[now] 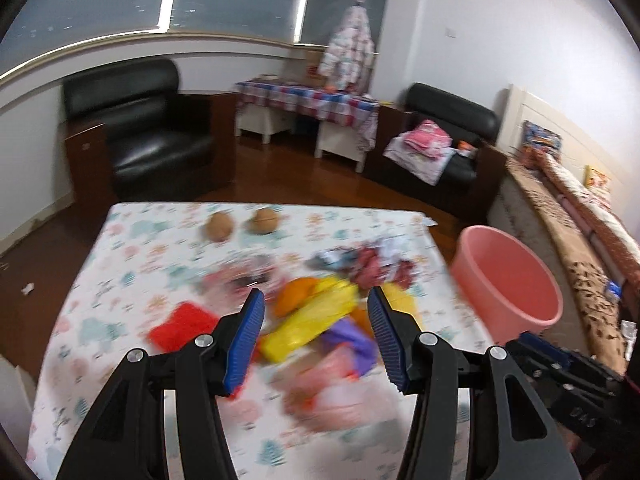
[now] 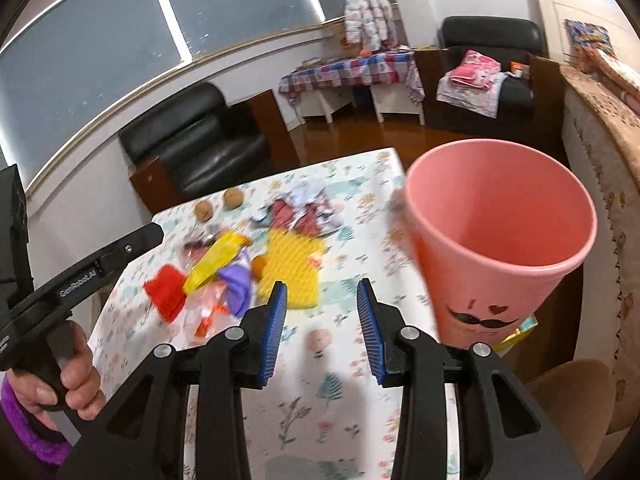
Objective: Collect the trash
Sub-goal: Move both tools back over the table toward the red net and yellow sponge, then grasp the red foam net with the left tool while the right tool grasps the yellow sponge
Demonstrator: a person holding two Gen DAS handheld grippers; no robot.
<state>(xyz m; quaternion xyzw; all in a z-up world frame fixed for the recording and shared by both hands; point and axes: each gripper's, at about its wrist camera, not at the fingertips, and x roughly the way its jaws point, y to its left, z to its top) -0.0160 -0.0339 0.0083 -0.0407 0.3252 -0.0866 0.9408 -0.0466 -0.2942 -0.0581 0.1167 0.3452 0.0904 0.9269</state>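
Ahead of my left gripper point(image 1: 316, 300), jaws apart and empty, lies blurred trash point(image 1: 312, 320); right gripper point(image 2: 322, 292) likewise apart, pink bin point(image 2: 500, 248) beside it.

The trash pile point(image 1: 320, 312) lies in the middle of the worktop point(image 1: 120, 280); two round nuts point(image 1: 240, 224) sit behind it, higher in the frame; the bin point(image 1: 508, 280) stands at the worktop's right edge.

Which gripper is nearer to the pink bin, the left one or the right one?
Right. The right gripper is open just beside the pink bin; the left gripper, also open, hovers over the trash pile, farther from it.
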